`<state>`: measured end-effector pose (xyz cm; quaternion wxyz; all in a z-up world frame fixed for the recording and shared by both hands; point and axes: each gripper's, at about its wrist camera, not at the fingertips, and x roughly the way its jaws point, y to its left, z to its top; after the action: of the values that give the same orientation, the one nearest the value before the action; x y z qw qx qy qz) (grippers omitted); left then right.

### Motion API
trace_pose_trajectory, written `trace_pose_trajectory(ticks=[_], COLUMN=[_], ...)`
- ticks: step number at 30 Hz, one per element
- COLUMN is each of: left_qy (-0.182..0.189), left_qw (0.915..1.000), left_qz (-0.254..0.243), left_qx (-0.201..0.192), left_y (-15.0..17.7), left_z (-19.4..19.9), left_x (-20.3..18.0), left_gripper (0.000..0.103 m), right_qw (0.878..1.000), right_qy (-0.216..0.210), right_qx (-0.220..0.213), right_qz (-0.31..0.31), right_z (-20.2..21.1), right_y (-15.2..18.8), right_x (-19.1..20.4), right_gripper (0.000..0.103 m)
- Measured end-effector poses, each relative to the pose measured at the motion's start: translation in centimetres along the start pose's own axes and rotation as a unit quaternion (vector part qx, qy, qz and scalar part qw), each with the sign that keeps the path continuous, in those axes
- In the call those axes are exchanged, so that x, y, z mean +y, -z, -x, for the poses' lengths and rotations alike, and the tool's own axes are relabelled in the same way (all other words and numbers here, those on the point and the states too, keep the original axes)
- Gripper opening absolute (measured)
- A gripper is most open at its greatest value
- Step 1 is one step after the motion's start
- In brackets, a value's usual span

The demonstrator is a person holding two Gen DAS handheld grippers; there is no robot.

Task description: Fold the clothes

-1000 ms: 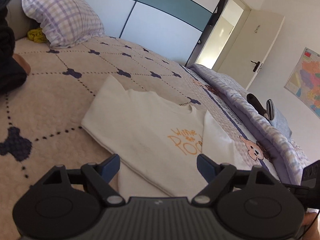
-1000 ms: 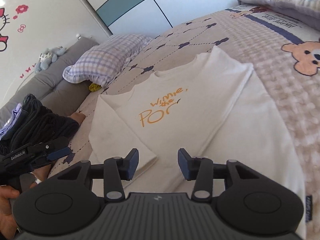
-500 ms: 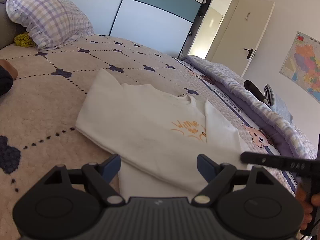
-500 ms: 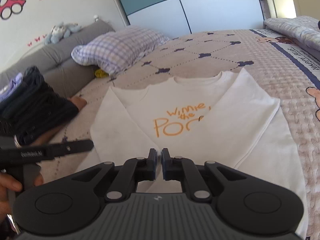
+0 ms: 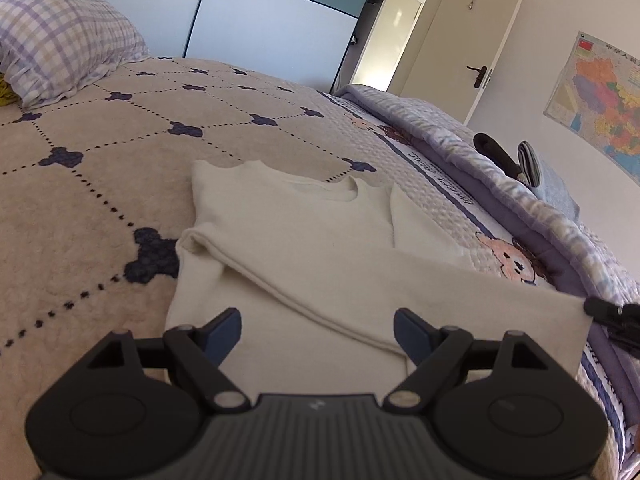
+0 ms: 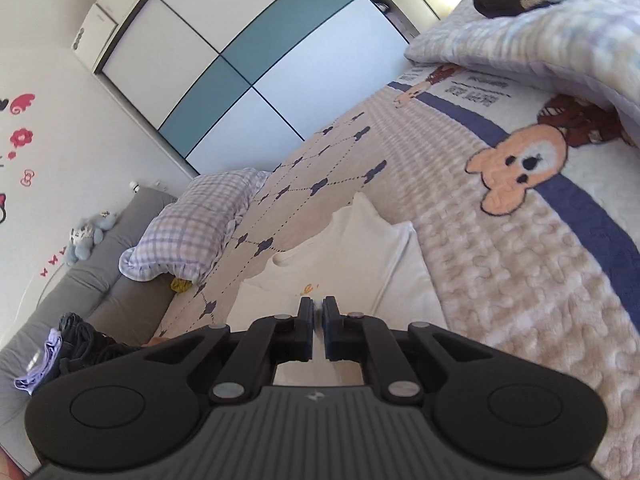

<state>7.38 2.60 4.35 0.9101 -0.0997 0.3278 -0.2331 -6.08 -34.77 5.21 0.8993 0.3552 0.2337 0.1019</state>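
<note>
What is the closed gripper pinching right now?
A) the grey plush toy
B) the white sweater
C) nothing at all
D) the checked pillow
B: the right gripper has its jaws shut on the hem of the white sweater, and the left wrist view shows that cloth lifted and pulled taut toward it, while the checked pillow lies far off.

Checked pillow (image 5: 64,46) — wall map (image 5: 600,108) — wardrobe (image 6: 248,64)

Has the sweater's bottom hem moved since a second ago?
Yes. The right claw, shut on the hem, has lifted it up over the sweater toward the checked pillow, hiding the orange print.
</note>
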Motion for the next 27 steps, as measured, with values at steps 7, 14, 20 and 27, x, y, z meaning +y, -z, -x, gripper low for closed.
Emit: trace_pose_trajectory(ticks=[7, 14, 20, 27], left_qy=[-0.012, -0.044, -0.101, -0.086], left_qw=[0.9989, 0.9923, 0.9892, 0.9878], left_qz=[0.045, 0.115, 0.106, 0.129], left_qx=[0.0, -0.02, -0.013, -0.021], left_y=[-2.2, -3.0, -2.9, -2.6], left_z=[-3.3, -4.9, -4.9, -4.3], left_x=[2.0, 4.9, 5.7, 7.0], left_gripper=[0.085, 0.074, 0.013, 0.009], right_qw=[0.999, 0.996, 0.996, 0.996], right_qy=[0.009, 0.064, 0.068, 0.081], right_qx=[0.028, 0.055, 0.054, 0.043], right_qz=[-0.028, -0.025, -0.012, 0.005], right_z=[-1.0, -1.9, -1.7, -0.6], right_y=[1.3, 2.5, 3.1, 4.2], right_x=[-1.9, -3.8, -3.7, -1.3], right_gripper=[0.008, 0.038, 0.038, 0.038])
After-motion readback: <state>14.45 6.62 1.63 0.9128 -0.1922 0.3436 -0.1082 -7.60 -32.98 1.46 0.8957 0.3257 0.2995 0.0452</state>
